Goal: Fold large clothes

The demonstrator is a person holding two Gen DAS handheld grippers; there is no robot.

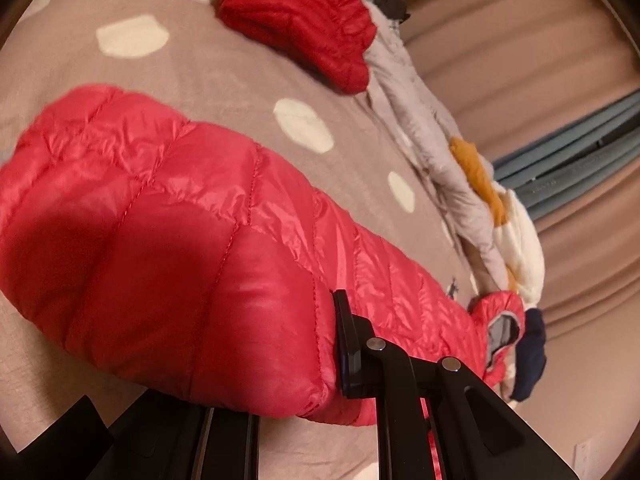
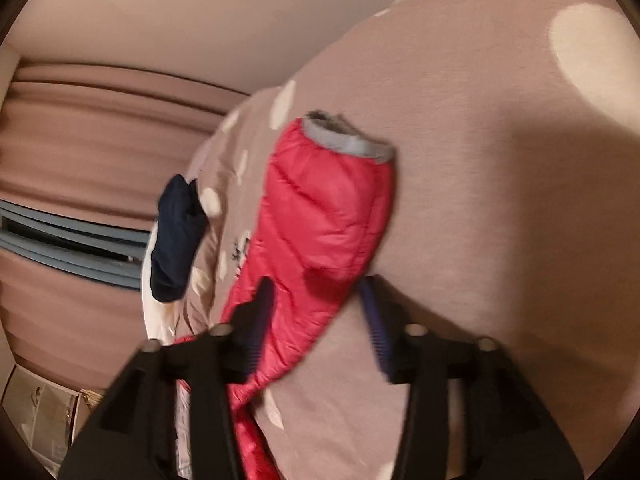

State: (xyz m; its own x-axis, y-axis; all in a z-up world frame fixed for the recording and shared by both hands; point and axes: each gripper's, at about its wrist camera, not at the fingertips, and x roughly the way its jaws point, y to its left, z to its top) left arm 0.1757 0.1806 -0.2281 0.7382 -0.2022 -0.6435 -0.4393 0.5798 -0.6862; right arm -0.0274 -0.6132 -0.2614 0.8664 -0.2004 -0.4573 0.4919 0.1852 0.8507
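Jacket: the red puffy jacket (image 1: pixel 192 216) lies on the bed (image 1: pixel 120 128). In the left view its long side runs from the jaws up and away to the left.
Sleeve: in the right view a long red sleeve (image 2: pixel 320 216) runs from between the jaws up and away. Its grey cuff (image 2: pixel 348 140) is at the far end.
Feel and shape: the jacket is shiny and crinkly, with sewn lines that make soft fat bumps. The bed cover is dull brown cloth with pale round spots.
Left gripper (image 1: pixel 340 340): it points down at a slant. Its jaws are squeezed tight on the near edge of the jacket. Only one black finger shows; the puffy cloth hides the other.
Right gripper (image 2: pixel 320 308): it points down at a slant over the bed. Its jaws stand partly apart, one on each side of the sleeve. The picture is blurry, so the fingers may not be pressing on it.
Past the left jaws: another red puffy jacket (image 1: pixel 296 12) lies folded far up the bed. A pile of pale cloth (image 1: pixel 436 152) lies to the right, with a dark blue cloth (image 1: pixel 532 356) at its near end.
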